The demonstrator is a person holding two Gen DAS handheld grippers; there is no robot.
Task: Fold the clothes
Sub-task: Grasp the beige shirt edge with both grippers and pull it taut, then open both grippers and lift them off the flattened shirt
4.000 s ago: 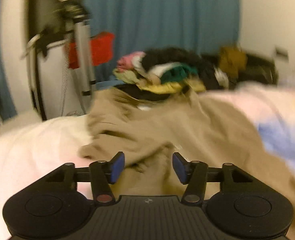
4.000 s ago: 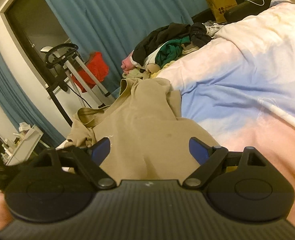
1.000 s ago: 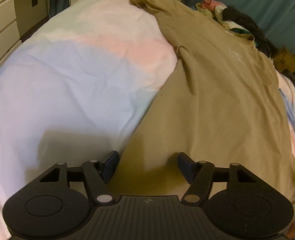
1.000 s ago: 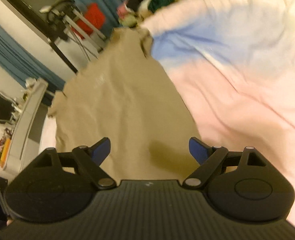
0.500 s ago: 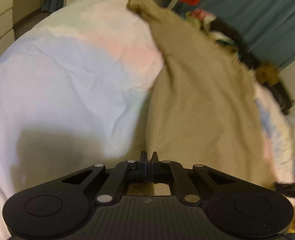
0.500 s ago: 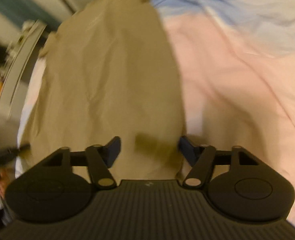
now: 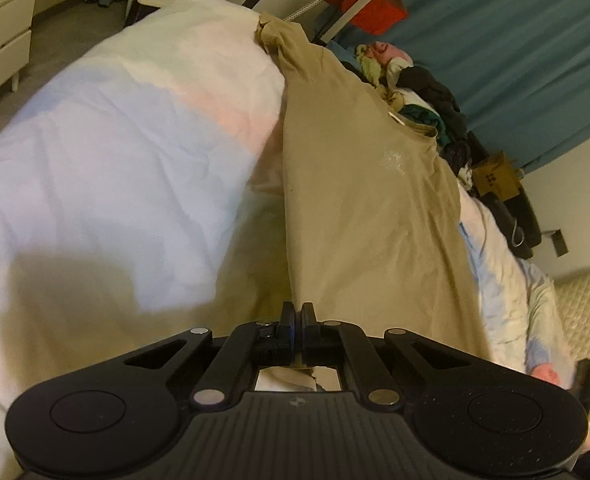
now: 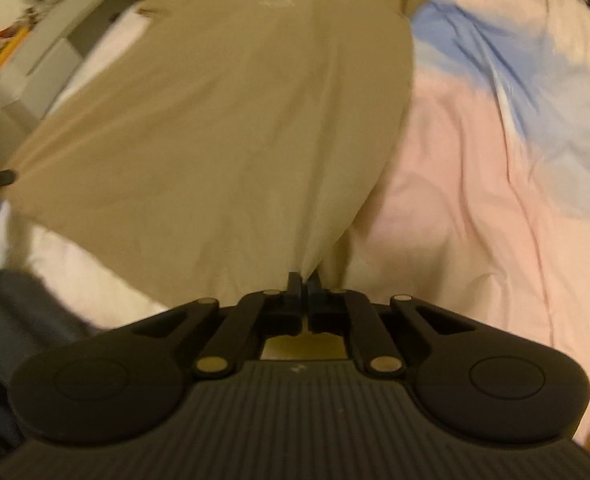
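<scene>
A tan long-sleeved shirt (image 7: 359, 184) lies stretched lengthwise on the bed, with a pale chest print and one sleeve reaching toward the far corner. My left gripper (image 7: 298, 312) is shut on the shirt's near hem at its left corner. In the right wrist view the same shirt (image 8: 231, 112) spreads away from me, slightly blurred. My right gripper (image 8: 305, 280) is shut on the hem at the shirt's right corner, and the cloth rises taut from the jaws. The other gripper's tip shows at the left edge there.
The bed has a pastel pink, blue and white duvet (image 7: 127, 152) (image 8: 495, 168). A pile of mixed clothes (image 7: 419, 92) sits at the far end by a teal curtain (image 7: 515, 32). A white dresser (image 7: 3, 24) stands left. A brown paper bag (image 7: 495, 178) stands beyond.
My right gripper has closed on the hem; half a second ago it was open. My left gripper closed a half second earlier and stays shut. The hem is lifted and pulled taut.
</scene>
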